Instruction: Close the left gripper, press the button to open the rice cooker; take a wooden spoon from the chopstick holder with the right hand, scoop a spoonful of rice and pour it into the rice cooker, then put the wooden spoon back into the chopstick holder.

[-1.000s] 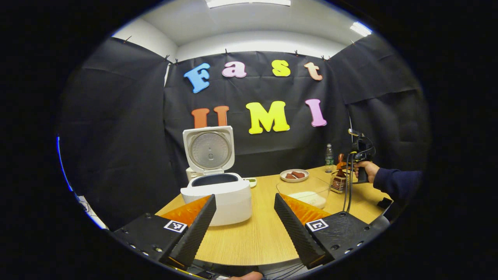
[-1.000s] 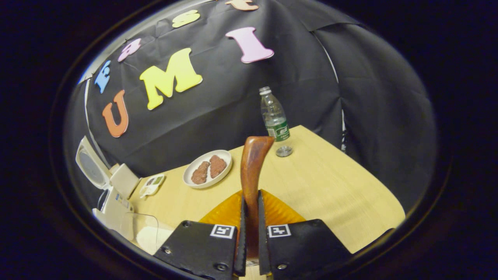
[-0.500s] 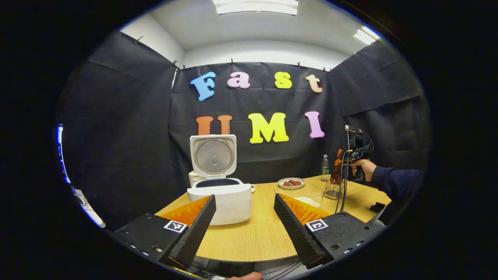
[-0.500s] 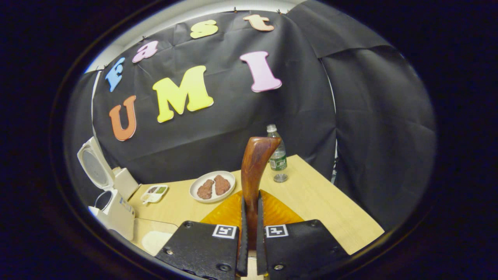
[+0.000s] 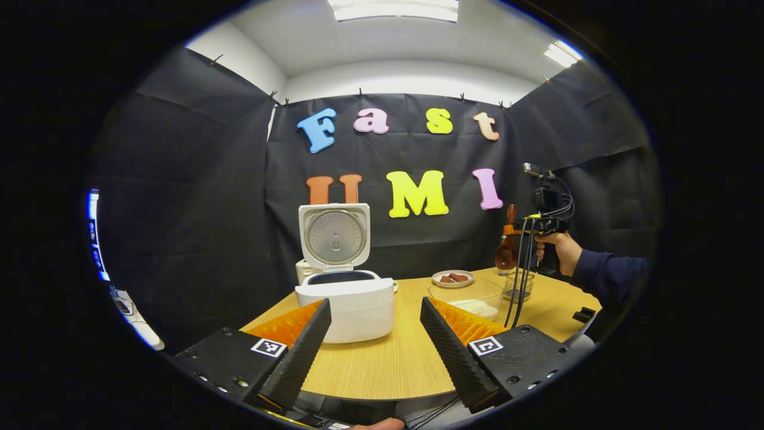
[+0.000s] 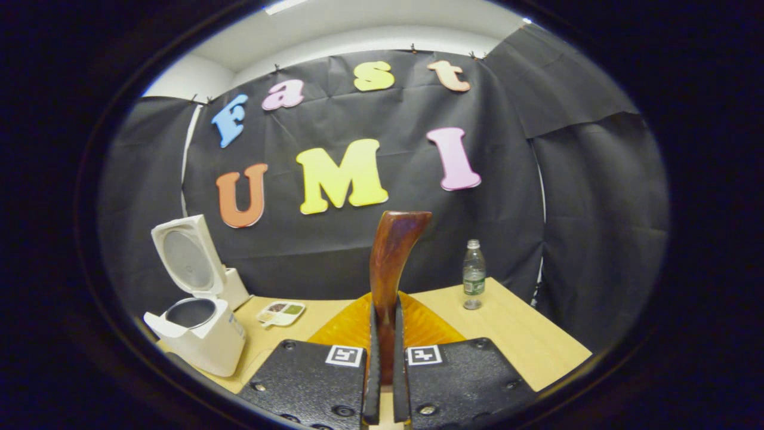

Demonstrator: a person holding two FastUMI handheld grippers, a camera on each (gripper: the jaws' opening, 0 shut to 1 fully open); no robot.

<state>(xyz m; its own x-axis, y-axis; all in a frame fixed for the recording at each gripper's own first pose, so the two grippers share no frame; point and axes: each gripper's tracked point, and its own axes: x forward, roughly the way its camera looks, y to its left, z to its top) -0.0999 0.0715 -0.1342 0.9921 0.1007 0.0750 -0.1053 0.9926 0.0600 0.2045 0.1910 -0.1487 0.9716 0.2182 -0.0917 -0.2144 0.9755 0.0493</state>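
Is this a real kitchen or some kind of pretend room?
Probably a pretend one: a booth set up for recording kitchen chores. Black cloth walls hang around a single wooden table, and an open rice cooker sits there with a plate of food.

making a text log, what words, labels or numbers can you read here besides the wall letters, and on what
None can be read.
water bottle: green label, print too small.
rice cooker: front panel marks too blurred.
left gripper and right gripper: square black-and-white marker tags, patterns only, no words.
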